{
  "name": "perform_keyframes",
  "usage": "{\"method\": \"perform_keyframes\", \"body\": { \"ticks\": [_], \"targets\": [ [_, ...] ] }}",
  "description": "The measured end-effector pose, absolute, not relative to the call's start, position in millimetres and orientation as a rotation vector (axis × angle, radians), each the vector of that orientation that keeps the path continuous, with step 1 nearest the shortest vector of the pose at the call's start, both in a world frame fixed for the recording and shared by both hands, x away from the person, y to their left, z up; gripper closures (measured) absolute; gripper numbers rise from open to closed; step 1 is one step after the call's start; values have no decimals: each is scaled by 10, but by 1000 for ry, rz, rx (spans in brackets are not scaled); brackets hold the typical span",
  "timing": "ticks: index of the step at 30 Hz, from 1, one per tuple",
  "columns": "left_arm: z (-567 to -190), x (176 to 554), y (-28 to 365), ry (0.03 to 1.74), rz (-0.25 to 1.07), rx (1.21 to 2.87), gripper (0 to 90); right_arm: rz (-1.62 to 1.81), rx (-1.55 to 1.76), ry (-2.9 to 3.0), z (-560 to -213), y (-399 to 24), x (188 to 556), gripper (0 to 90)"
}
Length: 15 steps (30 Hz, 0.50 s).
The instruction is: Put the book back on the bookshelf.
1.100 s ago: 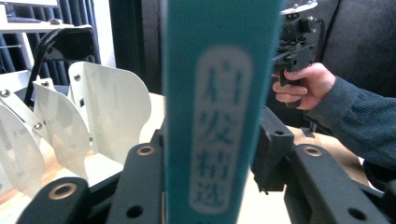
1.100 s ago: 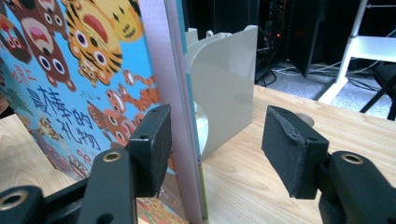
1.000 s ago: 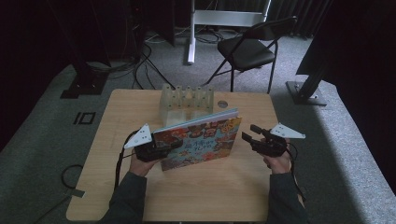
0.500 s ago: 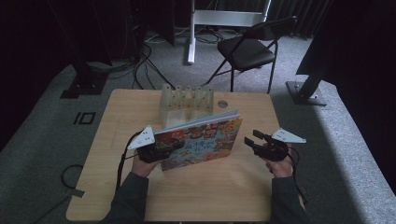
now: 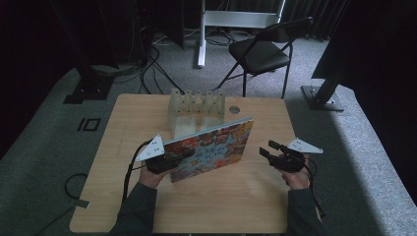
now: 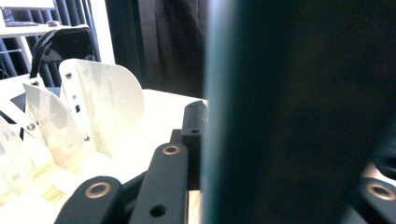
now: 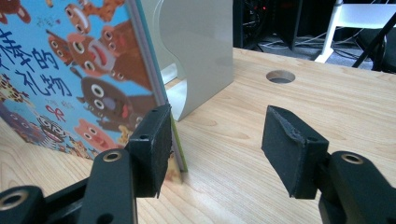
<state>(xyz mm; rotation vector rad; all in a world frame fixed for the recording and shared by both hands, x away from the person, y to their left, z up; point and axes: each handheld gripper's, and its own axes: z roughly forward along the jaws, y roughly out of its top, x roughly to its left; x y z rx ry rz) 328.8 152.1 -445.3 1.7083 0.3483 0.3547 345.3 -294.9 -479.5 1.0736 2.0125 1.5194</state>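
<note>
Landmark for all positions: the white slotted rack [image 5: 196,110] at the far middle of the table [image 5: 118,196].

Book [image 5: 209,150]: a picture book with a bright cartoon cover, standing tilted on its lower edge just in front of the rack, on the person's side. Its top edge leans toward the rack, and the cover faces the person. The right gripper view shows the book's [image 7: 84,79] lower corner resting on the wood, with a rack wall [image 7: 201,51] right behind it.

Left gripper [image 5: 169,160]: at the book's left end, in front of the rack's left side. Its jaws have just been closing with the book between them, and they now clamp on it. In the left gripper view the book's dark edge [image 6: 289,116] stands right at the lens between the jaws, with the rack's white dividers [image 6: 100,107] beyond. Judgement: this grip is what keeps the book upright; it looks poised for lifting into a slot.

Right gripper [image 5: 271,150]: to the right of the book, in front of the rack's right side, jaws about half open and empty. One pad [image 7: 152,147] sits just beside the book's edge. Judgement: it is lined up to take that end.

Rack contents: the slots in sight hold nothing. The far slots are hard to read.
</note>
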Motion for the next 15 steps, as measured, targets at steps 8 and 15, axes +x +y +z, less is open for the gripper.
{"method": "perform_keyframes", "body": {
  "ticks": [8,15],
  "targets": [
    [-4463,3185,1471,382,394,1697,792,1512,1089,2006,-4815,-2972,3452,425],
    [-4496,3073,1411,419,419,1662,800,1493,1100,2007,-4845,-2980,3455,425]
  ]
}}
